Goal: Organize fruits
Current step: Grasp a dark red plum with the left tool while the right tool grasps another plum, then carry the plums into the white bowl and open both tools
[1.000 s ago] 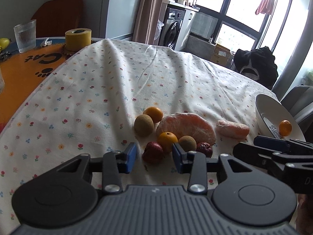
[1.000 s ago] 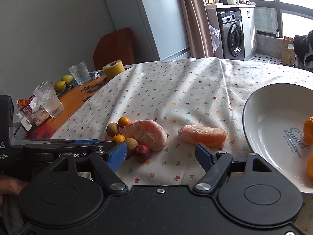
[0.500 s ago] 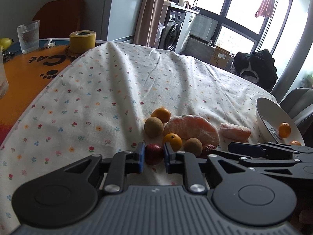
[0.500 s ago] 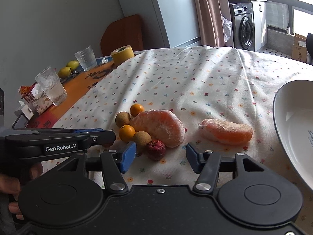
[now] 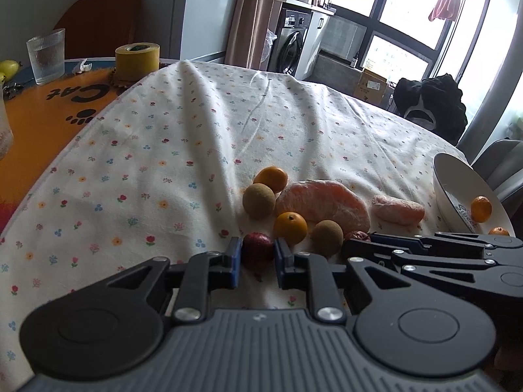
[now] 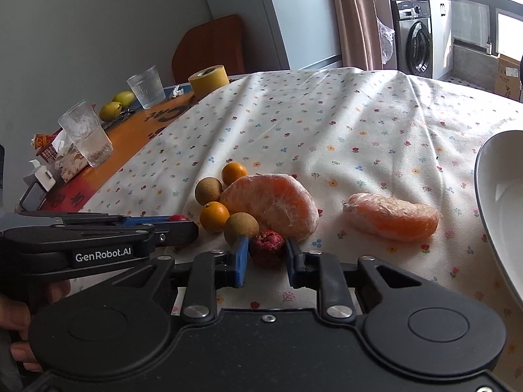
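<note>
Fruits mostly sit clustered on the tabletop [image 5: 202,137]; only two small oranges [image 5: 481,208] are in the white bowl [image 5: 447,183] on the right. Left gripper [image 5: 258,258] pinches a dark red fruit [image 5: 257,251], right gripper [image 6: 266,256] closes around another red fruit [image 6: 267,245]. Lots left: kumquats, longans, peeled citrus pieces.

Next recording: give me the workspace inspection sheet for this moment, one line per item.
Surface: floral tablecloth over an orange table.
Job's things: white bowl holding two small oranges; on the cloth two small oranges, two brown fruits, two wrapped peeled citrus pieces, two red fruits.
Clutter: glasses, yellow tape roll, tissue box.
Grippers: left gripper closed around a red fruit; right gripper around another red fruit.
Cables: nothing seen.
Surroundings: washing machine, windows, chair.
</note>
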A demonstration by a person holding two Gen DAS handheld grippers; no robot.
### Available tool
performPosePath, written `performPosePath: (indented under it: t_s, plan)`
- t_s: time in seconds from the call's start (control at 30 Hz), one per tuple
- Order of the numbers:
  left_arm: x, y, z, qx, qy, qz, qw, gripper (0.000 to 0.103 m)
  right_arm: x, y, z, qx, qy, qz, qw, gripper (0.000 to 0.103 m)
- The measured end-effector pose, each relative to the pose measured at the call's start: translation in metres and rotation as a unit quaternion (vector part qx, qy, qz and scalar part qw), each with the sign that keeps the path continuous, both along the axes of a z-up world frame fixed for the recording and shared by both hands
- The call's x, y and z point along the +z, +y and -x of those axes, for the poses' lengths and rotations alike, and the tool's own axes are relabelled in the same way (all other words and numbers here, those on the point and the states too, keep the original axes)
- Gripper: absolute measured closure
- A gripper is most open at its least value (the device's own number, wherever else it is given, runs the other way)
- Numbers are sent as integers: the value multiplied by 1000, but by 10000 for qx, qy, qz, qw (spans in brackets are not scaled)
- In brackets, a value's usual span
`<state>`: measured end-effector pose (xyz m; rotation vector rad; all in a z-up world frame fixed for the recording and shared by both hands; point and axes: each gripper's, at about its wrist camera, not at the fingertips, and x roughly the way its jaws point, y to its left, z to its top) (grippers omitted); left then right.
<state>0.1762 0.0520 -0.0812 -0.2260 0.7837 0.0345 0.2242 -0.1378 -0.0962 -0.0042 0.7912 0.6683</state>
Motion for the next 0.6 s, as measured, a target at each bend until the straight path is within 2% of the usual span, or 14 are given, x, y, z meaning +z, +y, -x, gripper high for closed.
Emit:
performPosePath:
  t_s: [0.33,0.6]
  plan:
    - [17,-9,3,-20,-181,-89,9998,84,12,-18,4,-142,-152,-126,9997,80]
    - [28,-34,0,-234,-347,-101,9991,84,24,-52,7,-487,-322,-240,9980,80]
